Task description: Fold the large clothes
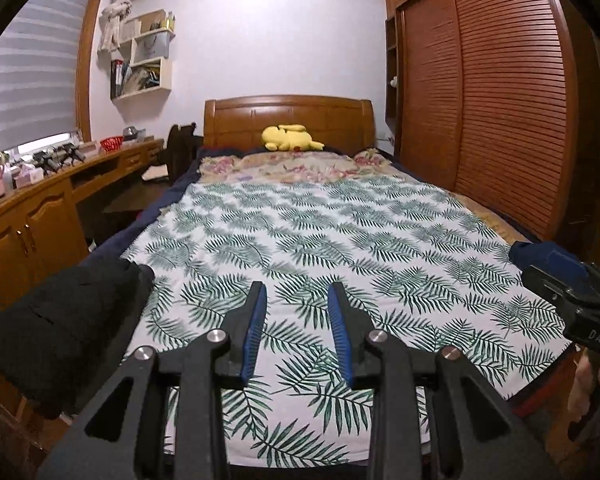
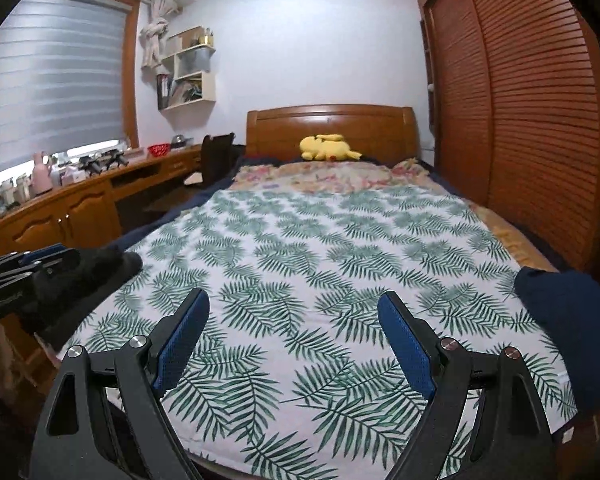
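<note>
- A black garment (image 1: 56, 320) hangs in a bunch at the left edge of the bed, off the near left corner of the leaf-print sheet (image 1: 320, 248); in the right wrist view the same dark cloth (image 2: 80, 276) sits just in front of the other gripper's body, and whether it is gripped there I cannot tell
- A navy cloth (image 2: 568, 320) lies at the right edge of the bed, partly over the sheet's border
- Left gripper (image 1: 298, 292): jaws partly apart, blue pads bare, nothing between them, only sheet showing through the gap
- Right gripper (image 2: 294, 304): jaws spread wide, empty, above the near part of the sheet
- The sheet is white with green fern leaves, spread flat and smooth over most of the bed
- Beyond it lies a floral cover (image 1: 296, 166), and a yellow plush (image 1: 290, 138) rests against the wooden headboard (image 1: 288, 116)
- A slatted wooden wardrobe (image 1: 500, 100) runs along the right side
- On the left a long wooden desk (image 1: 60, 196) with cabinet doors carries bottles, a red basket (image 1: 112, 143) and small clutter
- Above the desk is a window with a grey blind (image 2: 56, 80); white wall shelves (image 1: 148, 56) hold papers and boxes
- The walls are pale, the ceiling white
</note>
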Tool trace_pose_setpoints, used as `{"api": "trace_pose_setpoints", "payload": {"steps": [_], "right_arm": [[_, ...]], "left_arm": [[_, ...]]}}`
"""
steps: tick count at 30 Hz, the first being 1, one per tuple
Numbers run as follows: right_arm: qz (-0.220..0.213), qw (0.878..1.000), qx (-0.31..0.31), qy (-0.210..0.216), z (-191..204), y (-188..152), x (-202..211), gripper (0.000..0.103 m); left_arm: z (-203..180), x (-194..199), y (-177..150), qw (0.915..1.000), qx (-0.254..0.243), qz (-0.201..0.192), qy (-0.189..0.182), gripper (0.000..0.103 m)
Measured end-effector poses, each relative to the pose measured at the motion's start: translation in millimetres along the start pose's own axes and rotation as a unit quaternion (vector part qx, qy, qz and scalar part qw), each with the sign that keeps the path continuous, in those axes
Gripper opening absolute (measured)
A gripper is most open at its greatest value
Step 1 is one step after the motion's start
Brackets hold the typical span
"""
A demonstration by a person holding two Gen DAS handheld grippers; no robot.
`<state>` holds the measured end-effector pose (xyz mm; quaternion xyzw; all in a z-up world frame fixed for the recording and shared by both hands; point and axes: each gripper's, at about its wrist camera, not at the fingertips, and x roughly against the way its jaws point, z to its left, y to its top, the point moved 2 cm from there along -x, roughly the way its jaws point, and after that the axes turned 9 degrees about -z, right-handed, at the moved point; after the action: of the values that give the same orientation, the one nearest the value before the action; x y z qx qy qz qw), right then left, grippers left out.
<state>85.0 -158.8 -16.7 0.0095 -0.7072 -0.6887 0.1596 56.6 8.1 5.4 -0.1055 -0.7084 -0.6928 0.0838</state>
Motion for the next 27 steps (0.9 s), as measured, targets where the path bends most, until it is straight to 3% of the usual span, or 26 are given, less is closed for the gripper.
{"api": "trace_pose_setpoints", "payload": {"steps": [27], "right_arm": [[-0.004, 1.0, -0.006, -0.001, -5.0, 0.5, 2.3, 0.088]], "left_arm": [[-1.0, -1.2, -5.1, 1.0, 0.006, 0.005, 0.006, 0.032]]}}
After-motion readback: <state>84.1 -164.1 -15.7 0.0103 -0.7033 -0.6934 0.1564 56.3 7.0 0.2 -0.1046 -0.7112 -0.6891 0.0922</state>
